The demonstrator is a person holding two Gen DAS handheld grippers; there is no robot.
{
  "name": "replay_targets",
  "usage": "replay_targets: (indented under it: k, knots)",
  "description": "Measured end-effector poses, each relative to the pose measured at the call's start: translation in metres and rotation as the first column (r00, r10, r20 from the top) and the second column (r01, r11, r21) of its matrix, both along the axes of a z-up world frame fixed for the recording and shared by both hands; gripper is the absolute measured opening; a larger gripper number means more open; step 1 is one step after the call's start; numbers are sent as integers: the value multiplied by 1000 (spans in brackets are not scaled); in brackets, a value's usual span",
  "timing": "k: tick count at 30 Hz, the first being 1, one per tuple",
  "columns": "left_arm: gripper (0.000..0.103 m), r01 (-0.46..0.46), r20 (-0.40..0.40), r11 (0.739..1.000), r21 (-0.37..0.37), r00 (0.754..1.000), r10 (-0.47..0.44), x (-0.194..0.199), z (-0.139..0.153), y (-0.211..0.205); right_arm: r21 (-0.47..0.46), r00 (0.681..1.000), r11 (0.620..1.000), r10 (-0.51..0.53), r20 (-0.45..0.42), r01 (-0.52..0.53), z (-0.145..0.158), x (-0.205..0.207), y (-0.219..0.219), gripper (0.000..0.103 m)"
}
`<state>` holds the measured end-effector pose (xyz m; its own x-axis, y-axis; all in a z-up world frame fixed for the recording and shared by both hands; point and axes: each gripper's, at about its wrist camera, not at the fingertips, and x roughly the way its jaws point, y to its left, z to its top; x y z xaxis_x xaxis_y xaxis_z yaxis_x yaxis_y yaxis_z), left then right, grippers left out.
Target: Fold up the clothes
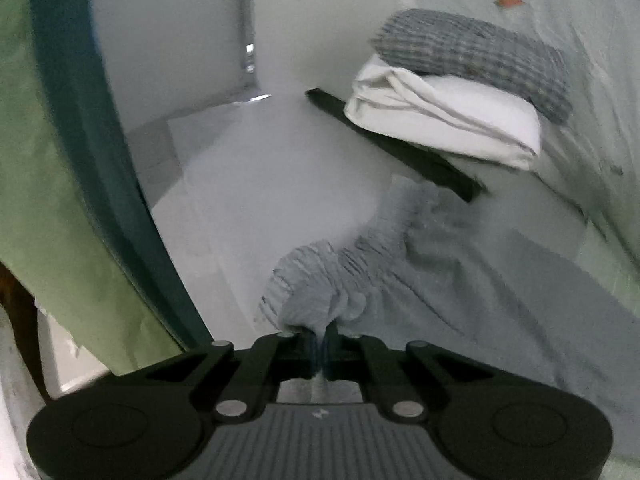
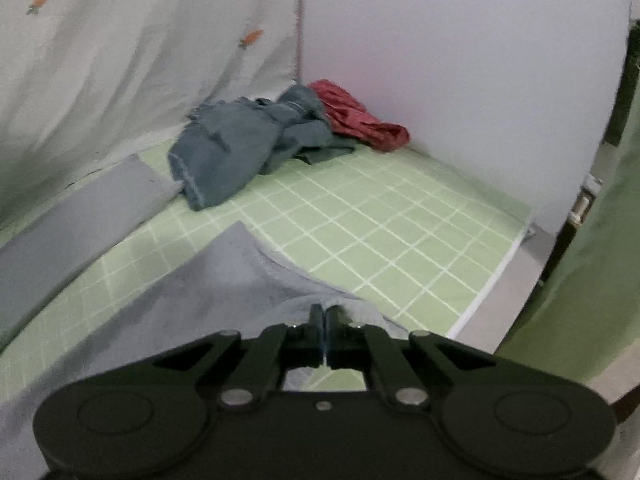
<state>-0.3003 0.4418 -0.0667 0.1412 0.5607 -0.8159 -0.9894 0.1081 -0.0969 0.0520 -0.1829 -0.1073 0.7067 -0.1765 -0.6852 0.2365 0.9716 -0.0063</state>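
A light grey garment [image 1: 460, 272] with a ribbed waistband lies spread to the right in the left wrist view. My left gripper [image 1: 322, 332] is shut on its bunched ribbed edge, lifted off the surface. In the right wrist view the same grey garment [image 2: 224, 276] stretches away to the left over the green checked mat [image 2: 380, 216]. My right gripper [image 2: 323, 314] is shut on the near edge of that grey cloth, its fingertips pressed together with fabric between them.
A folded stack, a grey checked piece [image 1: 476, 56] on a white one [image 1: 440, 120], sits on a dark board [image 1: 400, 148]. A crumpled blue-grey garment [image 2: 244, 140] and a red one [image 2: 360, 116] lie in the far corner. A carrot-print cloth [image 2: 120, 60] hangs behind. Green curtain [image 1: 52, 160] at left.
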Motion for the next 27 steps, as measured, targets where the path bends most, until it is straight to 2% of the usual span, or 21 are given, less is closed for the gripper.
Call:
replay_targets:
  k: [3, 6, 9, 14, 18, 20, 27]
  knots:
    - [3, -21, 67, 1000, 10, 998, 20, -3, 15, -1, 45, 998, 999, -22, 63, 20, 20, 2, -5, 1]
    - [3, -26, 86, 999, 20, 996, 24, 0, 21, 0, 32, 996, 999, -6, 92, 3, 29, 10, -4, 1]
    - [3, -53, 148, 999, -1, 988, 52, -2, 24, 0, 46, 992, 999, -9, 128, 3, 39, 14, -1, 1]
    - [3, -48, 183, 998, 37, 982, 40, 3, 46, 2, 58, 979, 998, -3, 206, -9, 66, 22, 8, 1]
    - [3, -96, 245, 995, 41, 966, 83, -1, 62, 6, 53, 966, 999, -9, 259, -4, 84, 32, 11, 1]
    - [3, -111, 242, 994, 21, 965, 102, 3, 61, 10, 31, 970, 999, 6, 241, -14, 83, 44, 16, 1]
    - [3, -153, 227, 988, -9, 962, 151, 25, 47, 30, -1, 963, 998, 68, 263, -70, 88, 92, 57, 1]
